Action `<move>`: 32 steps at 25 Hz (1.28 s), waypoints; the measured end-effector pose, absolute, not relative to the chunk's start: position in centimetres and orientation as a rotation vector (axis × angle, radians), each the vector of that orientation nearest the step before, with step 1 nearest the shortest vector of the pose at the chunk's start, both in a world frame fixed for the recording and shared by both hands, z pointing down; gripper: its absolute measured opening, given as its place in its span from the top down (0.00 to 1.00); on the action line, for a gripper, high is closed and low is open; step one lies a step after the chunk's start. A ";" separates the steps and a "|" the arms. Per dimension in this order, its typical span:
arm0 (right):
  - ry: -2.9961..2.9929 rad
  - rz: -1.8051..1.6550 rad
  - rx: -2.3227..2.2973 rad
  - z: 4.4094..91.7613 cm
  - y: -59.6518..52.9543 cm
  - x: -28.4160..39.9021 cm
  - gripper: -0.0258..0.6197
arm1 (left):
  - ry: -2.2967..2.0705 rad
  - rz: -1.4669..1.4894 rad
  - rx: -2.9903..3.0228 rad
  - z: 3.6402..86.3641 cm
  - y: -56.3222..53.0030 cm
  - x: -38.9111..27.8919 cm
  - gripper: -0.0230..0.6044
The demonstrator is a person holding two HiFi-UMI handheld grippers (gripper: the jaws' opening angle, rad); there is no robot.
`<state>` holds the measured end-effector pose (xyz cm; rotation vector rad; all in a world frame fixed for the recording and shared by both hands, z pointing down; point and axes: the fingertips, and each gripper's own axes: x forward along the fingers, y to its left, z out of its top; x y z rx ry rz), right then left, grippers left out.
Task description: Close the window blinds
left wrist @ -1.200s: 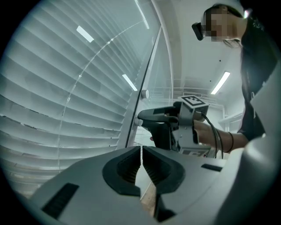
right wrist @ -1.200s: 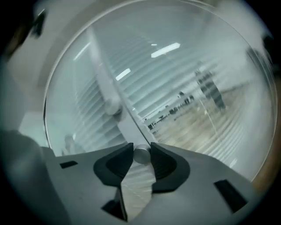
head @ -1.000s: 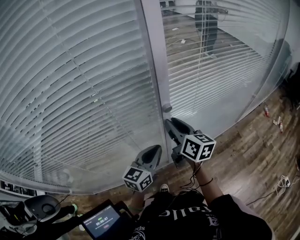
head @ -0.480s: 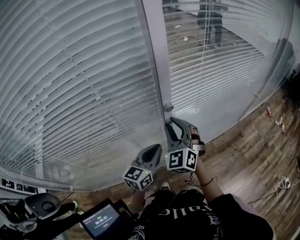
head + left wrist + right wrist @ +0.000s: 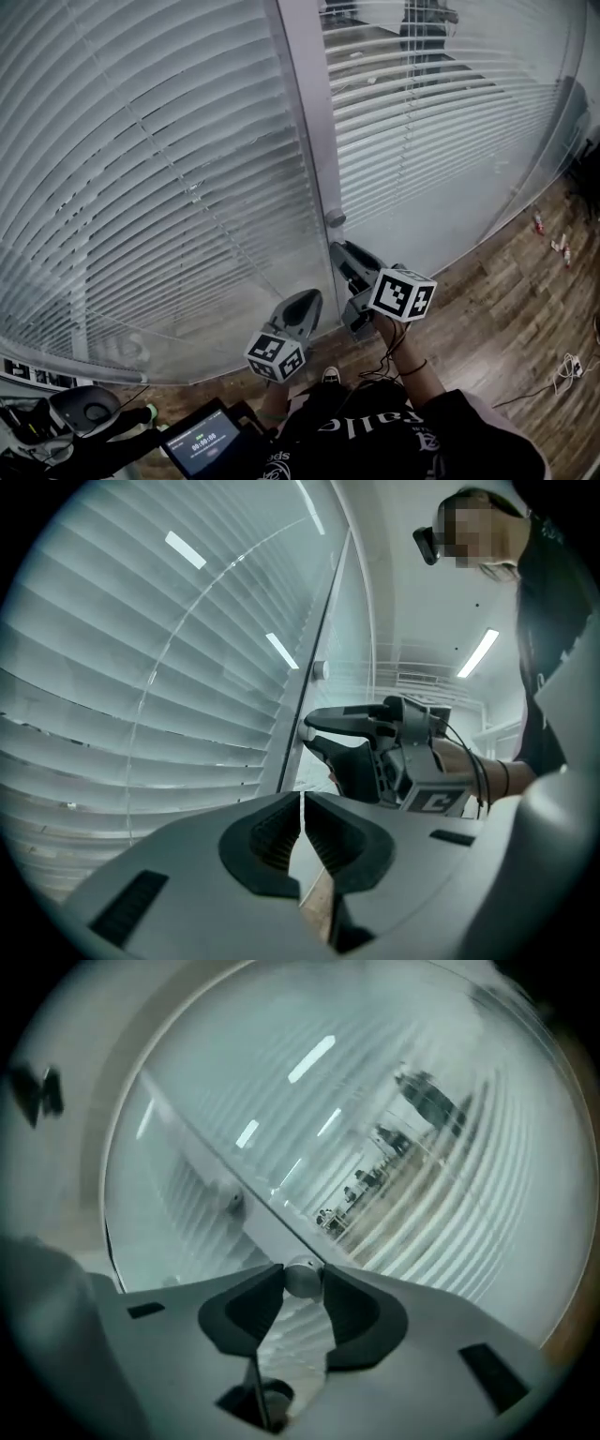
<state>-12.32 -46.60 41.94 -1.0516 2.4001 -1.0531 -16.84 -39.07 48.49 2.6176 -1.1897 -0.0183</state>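
Head view, right gripper (image 5: 337,250) rolled back, jaws open round knob (image 5: 336,218), left gripper (image 5: 312,296) jaws closed, empty

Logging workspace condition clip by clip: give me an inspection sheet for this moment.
Surface: wood-pattern floor.
Job's things: left blinds look closed; right blinds show the room beyond; round knob on the frame post.
Clutter: small bottles on the floor.
Grippers: right gripper open, knob lined up at its tips, apparently just short of it; left gripper shut, empty.
Cables: white cable on the floor.
Surroundings: screen device beside the person.
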 end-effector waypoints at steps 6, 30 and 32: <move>3.030 0.376 -1.779 43.2 -46.1 -12.7 0.75 | -1.191 -0.019 2.618 48.4 -39.2 -16.6 0.96; 2.879 0.032 -1.671 42.2 -43.5 -10.8 0.75 | -1.227 0.002 2.593 49.9 -36.3 -15.3 0.96; 2.792 -0.261 -1.583 42.4 -44.6 -11.5 0.75 | -1.220 0.005 2.589 49.9 -37.0 -16.2 0.96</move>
